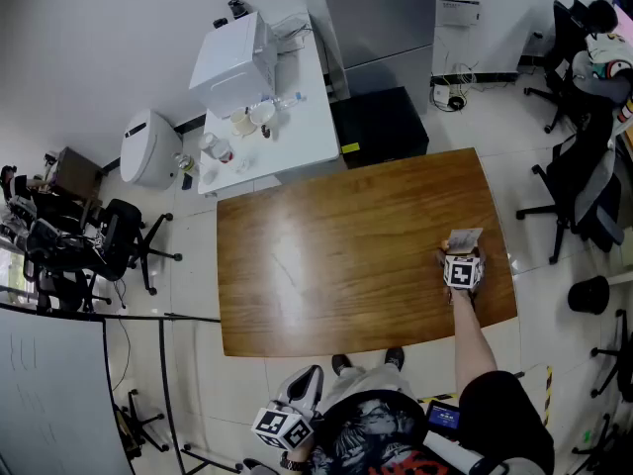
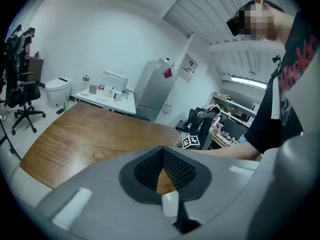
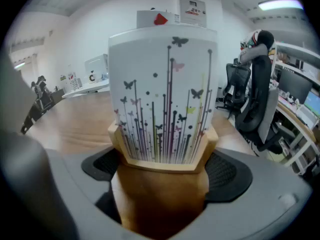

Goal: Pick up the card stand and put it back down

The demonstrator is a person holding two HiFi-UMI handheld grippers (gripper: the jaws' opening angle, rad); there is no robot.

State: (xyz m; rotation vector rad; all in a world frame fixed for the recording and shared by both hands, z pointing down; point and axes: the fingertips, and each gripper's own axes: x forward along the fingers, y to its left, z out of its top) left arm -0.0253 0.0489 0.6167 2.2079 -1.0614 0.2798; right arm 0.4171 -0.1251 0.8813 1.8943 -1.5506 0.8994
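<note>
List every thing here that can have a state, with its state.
Right gripper: shut on the card stand.
Card stand: upright, between those jaws.
Card: standing in the stand's slot.
Left gripper: shut, empty, off the table.

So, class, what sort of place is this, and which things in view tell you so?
Probably an office or lab workroom: a large wooden table, swivel office chairs around the edges, and a white side table carrying appliances and bottles.
</note>
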